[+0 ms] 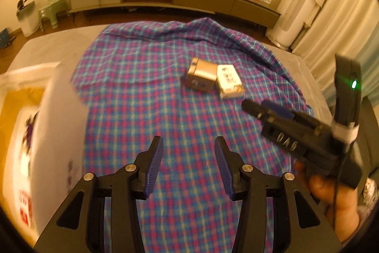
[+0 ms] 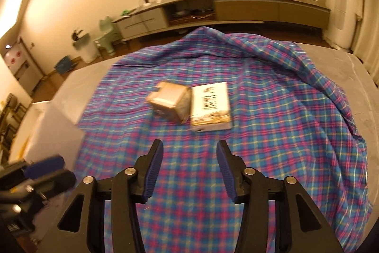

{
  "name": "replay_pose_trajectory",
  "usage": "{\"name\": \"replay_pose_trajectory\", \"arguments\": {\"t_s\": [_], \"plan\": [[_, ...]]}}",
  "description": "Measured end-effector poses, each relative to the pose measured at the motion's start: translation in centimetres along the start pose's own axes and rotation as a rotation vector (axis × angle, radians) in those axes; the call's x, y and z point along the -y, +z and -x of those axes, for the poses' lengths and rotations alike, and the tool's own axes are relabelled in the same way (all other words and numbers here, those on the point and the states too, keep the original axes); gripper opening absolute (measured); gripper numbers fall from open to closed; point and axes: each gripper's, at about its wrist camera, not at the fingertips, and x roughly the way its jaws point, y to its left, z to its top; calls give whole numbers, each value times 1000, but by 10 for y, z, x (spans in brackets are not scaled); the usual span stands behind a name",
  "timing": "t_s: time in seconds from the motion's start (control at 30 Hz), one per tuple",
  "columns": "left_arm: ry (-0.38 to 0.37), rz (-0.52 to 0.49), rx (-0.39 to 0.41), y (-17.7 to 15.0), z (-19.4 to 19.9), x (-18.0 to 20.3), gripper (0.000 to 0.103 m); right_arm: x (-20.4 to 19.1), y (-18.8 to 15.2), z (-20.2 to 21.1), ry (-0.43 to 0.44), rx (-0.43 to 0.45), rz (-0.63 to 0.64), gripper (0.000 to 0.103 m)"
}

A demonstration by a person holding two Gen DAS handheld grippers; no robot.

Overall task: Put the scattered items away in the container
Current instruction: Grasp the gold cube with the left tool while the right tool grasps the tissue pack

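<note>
I see two scattered items left on the plaid cloth (image 2: 260, 122): a brown box (image 2: 169, 100) and a white box (image 2: 210, 106). They lie side by side near the middle of the cloth, touching or nearly so, with the brown box on the left of the white one in both views. The brown box sits turned at an angle and looks taped; the white box lies flat with dark print on its top face. Both are a little blurred.

The container (image 1: 28, 91) stands to the left of the brown box, well apart from it, at the cloth's left edge. It is a white bin with pale walls; through the left wrist camera I make out something yellow inside, too smeared for me to name.

My right gripper (image 2: 189, 167) hangs over the cloth on the near side of the two boxes, its blue-padded fingers spread wide with nothing between them. It points toward the boxes but touches neither. My left gripper (image 1: 189, 163) is likewise released, fingers apart and empty, over the cloth nearer the container. From the left wrist camera I see the right gripper's body and my hand (image 1: 331, 189) holding it, off to the right of the white box.

The cloth covers a grey bed (image 2: 362, 91). Beyond the boxes a long low cabinet (image 2: 236, 6) runs along the far wall.
</note>
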Motion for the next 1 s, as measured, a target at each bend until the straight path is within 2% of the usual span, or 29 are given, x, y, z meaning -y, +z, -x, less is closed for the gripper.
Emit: {"name": "replay_pose_trajectory", "arguments": {"t_s": [0.2, 0.43, 0.53, 0.83, 0.87, 0.9, 1.0], "plan": [[-2, -36, 11, 40, -43, 9, 52, 13, 10, -28, -60, -20, 32, 67], [39, -98, -16, 68, -94, 19, 53, 9, 25, -62, -102, -40, 149, 68], [51, -129, -18, 74, -108, 23, 53, 8, 29, -71, -104, -42, 184, 72], [19, -154, 19, 82, -125, 36, 61, 14, 32, -93, -94, -79, 184, 71], [22, -155, 13, 82, -126, 38, 61, 15, 31, -92, -94, -77, 179, 68], [27, -152, 8, 82, -128, 39, 61, 16, 32, -91, -96, -75, 178, 60], [6, -110, 9, 81, -126, 38, 61, 20, 33, -89, -89, -79, 164, 56]]}}
